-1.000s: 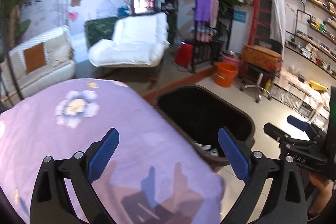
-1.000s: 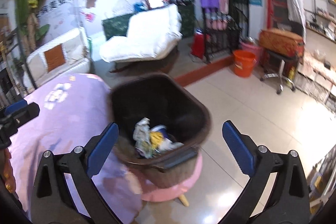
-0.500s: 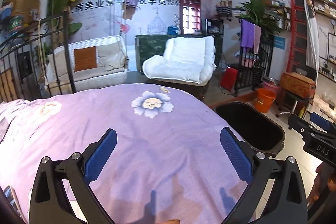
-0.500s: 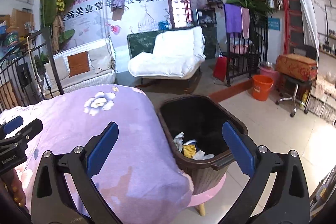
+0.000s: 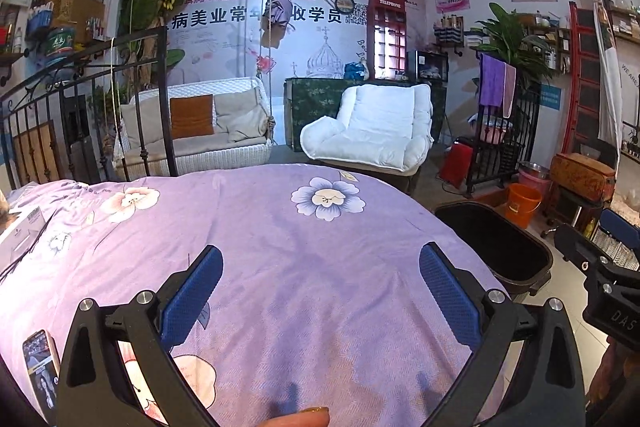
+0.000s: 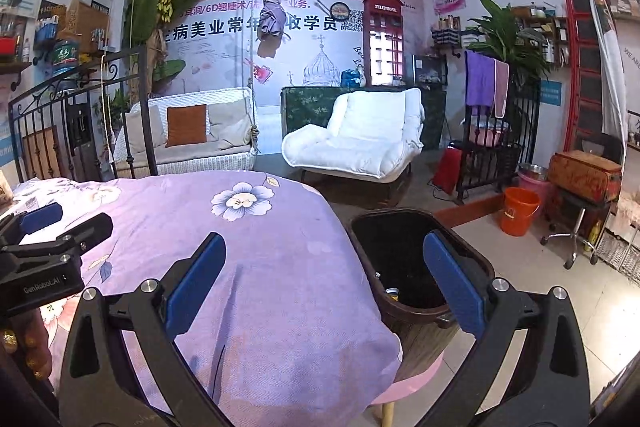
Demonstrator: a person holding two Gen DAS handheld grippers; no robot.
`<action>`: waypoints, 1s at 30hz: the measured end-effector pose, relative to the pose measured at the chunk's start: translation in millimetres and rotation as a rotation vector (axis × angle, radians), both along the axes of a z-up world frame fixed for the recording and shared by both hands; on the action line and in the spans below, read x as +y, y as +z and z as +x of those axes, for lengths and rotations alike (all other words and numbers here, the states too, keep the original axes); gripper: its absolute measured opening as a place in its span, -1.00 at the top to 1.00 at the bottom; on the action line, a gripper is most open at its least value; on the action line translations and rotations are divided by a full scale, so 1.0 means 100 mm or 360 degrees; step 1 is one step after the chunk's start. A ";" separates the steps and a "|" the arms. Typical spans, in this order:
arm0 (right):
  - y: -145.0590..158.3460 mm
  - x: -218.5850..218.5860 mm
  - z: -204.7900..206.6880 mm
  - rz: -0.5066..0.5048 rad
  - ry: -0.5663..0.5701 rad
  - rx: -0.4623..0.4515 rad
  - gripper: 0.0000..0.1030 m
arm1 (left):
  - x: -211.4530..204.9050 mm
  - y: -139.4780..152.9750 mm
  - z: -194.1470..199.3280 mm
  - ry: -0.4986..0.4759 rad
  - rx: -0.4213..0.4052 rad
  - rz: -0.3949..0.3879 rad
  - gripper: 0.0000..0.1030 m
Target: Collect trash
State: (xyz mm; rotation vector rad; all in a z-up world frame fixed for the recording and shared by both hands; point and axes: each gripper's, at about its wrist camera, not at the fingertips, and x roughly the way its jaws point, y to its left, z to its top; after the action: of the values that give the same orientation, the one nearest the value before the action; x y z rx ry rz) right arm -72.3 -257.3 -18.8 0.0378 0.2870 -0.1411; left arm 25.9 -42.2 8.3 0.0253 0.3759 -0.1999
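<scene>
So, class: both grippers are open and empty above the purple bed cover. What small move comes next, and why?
Probably swing the left gripper left toward the white box at the cover's edge; the cover ahead looks bare, and the bin already holds scraps.

Both grippers higher, farther from bin.

white armchair beyond purple floral bedspread, orange bucket nearby

A dark brown trash bin stands upright and open-topped on a pink stool just beside the purple-covered table's right edge. A few scraps of trash lie deep inside, mostly hidden by the near rim.
</scene>
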 end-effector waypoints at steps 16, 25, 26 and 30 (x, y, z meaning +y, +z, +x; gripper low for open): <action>0.00 -0.01 0.03 0.0027 -0.0012 0.0015 -0.90 | 0.06 -0.04 -0.04 0.0001 -0.0006 0.0003 -0.90; -0.02 -0.01 0.04 0.0032 -0.0008 0.0024 -0.90 | 0.05 -0.05 -0.03 -0.0009 -0.0004 0.0013 -0.90; -0.02 -0.01 0.04 0.0033 -0.0008 0.0022 -0.90 | 0.05 -0.05 -0.03 -0.0008 -0.0004 0.0015 -0.90; -0.04 0.00 0.07 0.0040 -0.0005 0.0027 -0.90 | 0.06 -0.06 -0.03 -0.0003 -0.0011 0.0018 -0.90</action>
State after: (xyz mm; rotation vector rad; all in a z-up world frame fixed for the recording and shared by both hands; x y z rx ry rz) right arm -65.3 -257.6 -22.6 0.0620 0.3058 -0.1413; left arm 23.0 -36.3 2.1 0.0372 0.3703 -0.1996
